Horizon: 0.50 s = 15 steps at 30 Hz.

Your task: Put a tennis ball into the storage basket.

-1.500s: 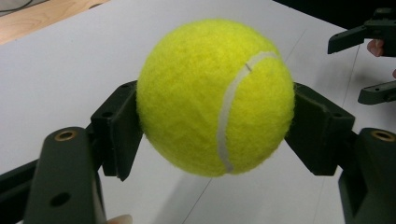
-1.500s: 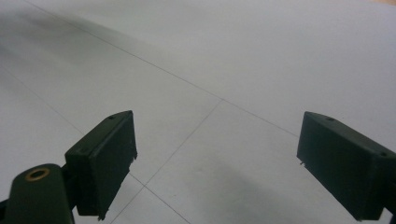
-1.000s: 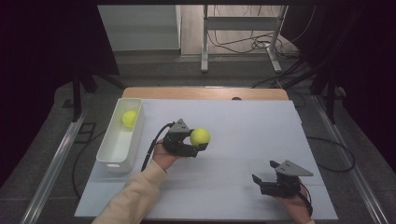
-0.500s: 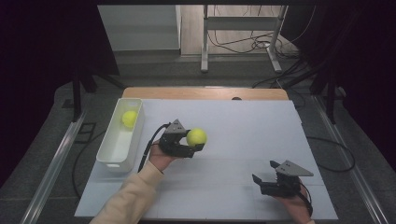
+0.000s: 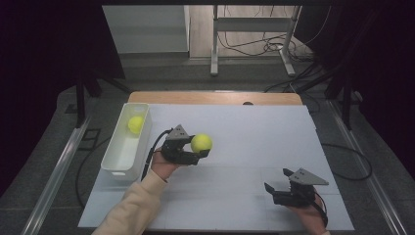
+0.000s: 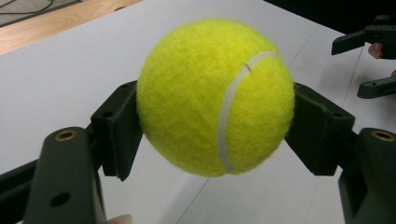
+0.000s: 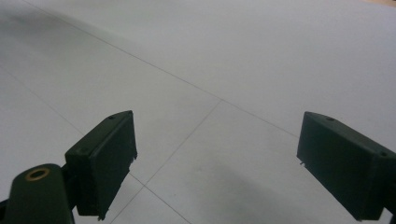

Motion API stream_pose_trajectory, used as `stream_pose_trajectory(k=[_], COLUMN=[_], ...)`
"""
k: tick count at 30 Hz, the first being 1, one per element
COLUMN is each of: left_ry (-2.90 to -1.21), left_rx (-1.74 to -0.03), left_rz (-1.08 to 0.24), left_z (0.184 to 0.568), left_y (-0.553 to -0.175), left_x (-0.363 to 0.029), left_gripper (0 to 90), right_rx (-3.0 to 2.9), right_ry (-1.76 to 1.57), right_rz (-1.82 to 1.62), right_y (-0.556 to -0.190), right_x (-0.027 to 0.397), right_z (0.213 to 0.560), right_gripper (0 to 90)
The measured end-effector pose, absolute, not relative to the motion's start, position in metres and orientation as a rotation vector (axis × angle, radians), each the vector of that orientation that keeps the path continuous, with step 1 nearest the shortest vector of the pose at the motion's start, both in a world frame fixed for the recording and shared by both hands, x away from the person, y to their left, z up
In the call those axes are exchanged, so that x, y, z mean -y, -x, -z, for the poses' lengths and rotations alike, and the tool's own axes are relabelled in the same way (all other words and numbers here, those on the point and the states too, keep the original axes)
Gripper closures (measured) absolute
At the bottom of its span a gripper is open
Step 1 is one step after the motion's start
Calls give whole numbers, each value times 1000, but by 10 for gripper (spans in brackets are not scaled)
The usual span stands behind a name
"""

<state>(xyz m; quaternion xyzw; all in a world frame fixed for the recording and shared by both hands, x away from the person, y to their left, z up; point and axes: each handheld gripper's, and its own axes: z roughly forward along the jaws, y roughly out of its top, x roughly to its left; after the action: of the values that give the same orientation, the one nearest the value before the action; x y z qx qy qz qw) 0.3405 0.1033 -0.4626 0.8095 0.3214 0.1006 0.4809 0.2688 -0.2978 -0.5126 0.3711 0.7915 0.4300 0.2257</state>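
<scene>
Above the white counter [image 5: 244,196], my left fingers [image 5: 198,152] carry a tennis ball [image 5: 201,143].

Both pads [image 6: 119,135] press the ball's sides at its widest part, so it is clamped clear of the surface, just right of the white bin [image 5: 113,161] that already holds another ball [image 5: 135,124]. To do this carry well, I judge I should keep the squeeze even and the gripper level so the fuzzy ball cannot roll out forward, swing it leftward high enough to clear the bin's near wall, and let go only once it hangs low over the open space beside the other ball. My right fingers [image 5: 276,181] stand apart with nothing between them, resting low near the front right of the counter, well away.
</scene>
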Motion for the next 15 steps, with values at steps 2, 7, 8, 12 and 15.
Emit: stream_pose_trajectory(k=[2,7,8,12,15], left_ry=[-1971,-1966,-1967,-1964,-1965], left_rx=[-786,-793,-794,-796,-799], left_rz=[-248,-252,-254,-258,-259], left_z=[462,461,461,460,459], left_y=[-340,-337,-337,-335,-334], left_x=[-105,-111,-112,-116,-119], left_gripper=[268,269,268,268,268], right_rx=[-2183,-2181,-2181,-2182,-2182], right_ry=[-1022,-1023,-1022,-1020,-1021], right_rz=[-1185,-1183,-1186,-1181,-1182], right_y=[-269,-269,-269,-268,-268], right_x=[298,298,298,298,298], right_z=[513,512,512,512,512], right_gripper=[123,123,123,122,123])
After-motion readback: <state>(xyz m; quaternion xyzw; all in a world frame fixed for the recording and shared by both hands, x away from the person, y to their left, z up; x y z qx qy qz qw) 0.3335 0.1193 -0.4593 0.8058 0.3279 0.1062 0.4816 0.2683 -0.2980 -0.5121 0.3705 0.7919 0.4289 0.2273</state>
